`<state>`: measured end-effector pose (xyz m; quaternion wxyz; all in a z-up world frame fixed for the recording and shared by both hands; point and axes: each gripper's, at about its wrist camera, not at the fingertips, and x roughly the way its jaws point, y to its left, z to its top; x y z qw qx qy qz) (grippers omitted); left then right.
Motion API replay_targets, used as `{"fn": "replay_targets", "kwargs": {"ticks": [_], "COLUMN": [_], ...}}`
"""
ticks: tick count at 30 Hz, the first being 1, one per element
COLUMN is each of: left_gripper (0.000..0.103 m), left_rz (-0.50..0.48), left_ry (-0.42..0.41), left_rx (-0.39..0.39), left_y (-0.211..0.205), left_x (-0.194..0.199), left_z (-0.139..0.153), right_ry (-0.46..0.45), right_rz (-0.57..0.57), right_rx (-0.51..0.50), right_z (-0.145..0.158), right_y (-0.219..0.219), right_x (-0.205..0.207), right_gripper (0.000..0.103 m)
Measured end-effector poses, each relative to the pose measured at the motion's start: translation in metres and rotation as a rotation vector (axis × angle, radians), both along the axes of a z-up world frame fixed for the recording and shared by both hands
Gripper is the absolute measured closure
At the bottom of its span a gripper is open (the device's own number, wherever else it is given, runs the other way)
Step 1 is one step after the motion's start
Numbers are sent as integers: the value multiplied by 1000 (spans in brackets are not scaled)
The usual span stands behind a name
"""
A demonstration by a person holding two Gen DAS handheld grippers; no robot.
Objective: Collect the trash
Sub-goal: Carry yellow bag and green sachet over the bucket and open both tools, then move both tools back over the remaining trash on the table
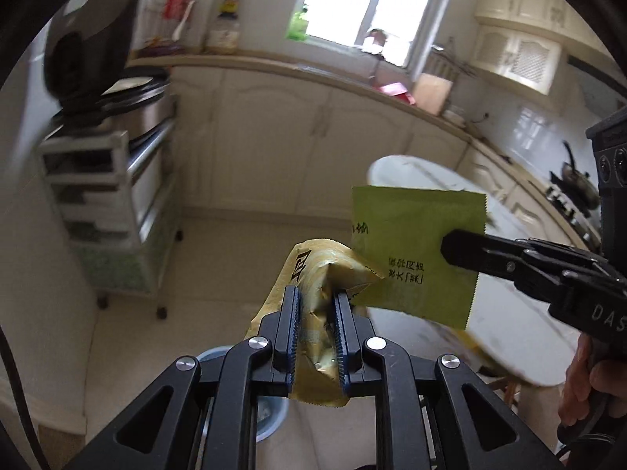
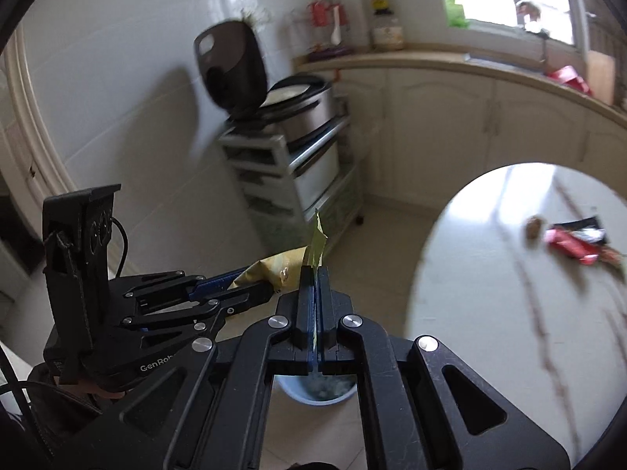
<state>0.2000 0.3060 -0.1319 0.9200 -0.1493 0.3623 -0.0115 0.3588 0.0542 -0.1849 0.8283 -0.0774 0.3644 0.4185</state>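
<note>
My left gripper (image 1: 316, 293) is shut on a crumpled yellow wrapper (image 1: 313, 270), held in the air above the floor. My right gripper (image 2: 314, 270) is shut on a flat green packet (image 2: 318, 243), seen edge-on; the left wrist view shows the packet's face (image 1: 415, 250) with the right gripper's fingers (image 1: 466, 250) clamped on it. The two wrappers touch. In the right wrist view the left gripper (image 2: 250, 293) holds the yellow wrapper (image 2: 278, 264) just left of my fingers. A blue bin (image 2: 317, 389) with trash in it stands on the floor below both grippers; its rim also shows in the left wrist view (image 1: 213, 354).
A round white table (image 2: 509, 293) is at the right with red wrappers (image 2: 572, 244) and a brown scrap (image 2: 533, 227) on it. A drawer cart (image 2: 290, 172) with an open rice cooker (image 2: 274, 90) stands by the wall. Cabinets and a counter (image 1: 313, 66) run along the back.
</note>
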Motion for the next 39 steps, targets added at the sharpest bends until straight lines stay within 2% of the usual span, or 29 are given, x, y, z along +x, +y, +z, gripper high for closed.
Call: {"fn": "replay_targets", "kwargs": {"ticks": [4,7,11,16,20,23,27,30,32,34,36,39], "left_gripper": [90,90,90,90,90,90,89,87,77,71,70,70], "left_rz": [55,89,112,116,115,110,109,128,137,150,150,170], "left_ry": [86,161,249,341,386,399,416,420,409,387,357,288], "left_rx": [-7,-47,-106,-150,-162,-162,-157,-155,-163,-156,-130,-77], "left_y": [32,52,71,80,80,74,61,55,48,46,45,41], "left_x": [-18,-19,0,34,65,90,107,116,116,114,104,88], "left_z": [-38,-74,-113,-152,-173,-186,-202,-206,-205,-193,-180,-141], "right_ry": [38,65,135,237,278,250,169,110,98,101,103,92], "right_rz": [35,40,33,51,6,-21,-70,-88,-85,-83,-87,-86], "right_rx": [-97,-155,-243,-261,-307,-338,-349,-333,-294,-257,-224,-181], "right_z": [-52,-89,-149,-203,-231,-233,-215,-194,-178,-166,-154,-133], "right_y": [52,79,105,120,123,125,118,115,112,110,105,97], "right_x": [0,9,32,56,71,79,76,67,61,57,53,43], "right_gripper": [101,101,101,100,87,69,56,53,50,48,48,47]}}
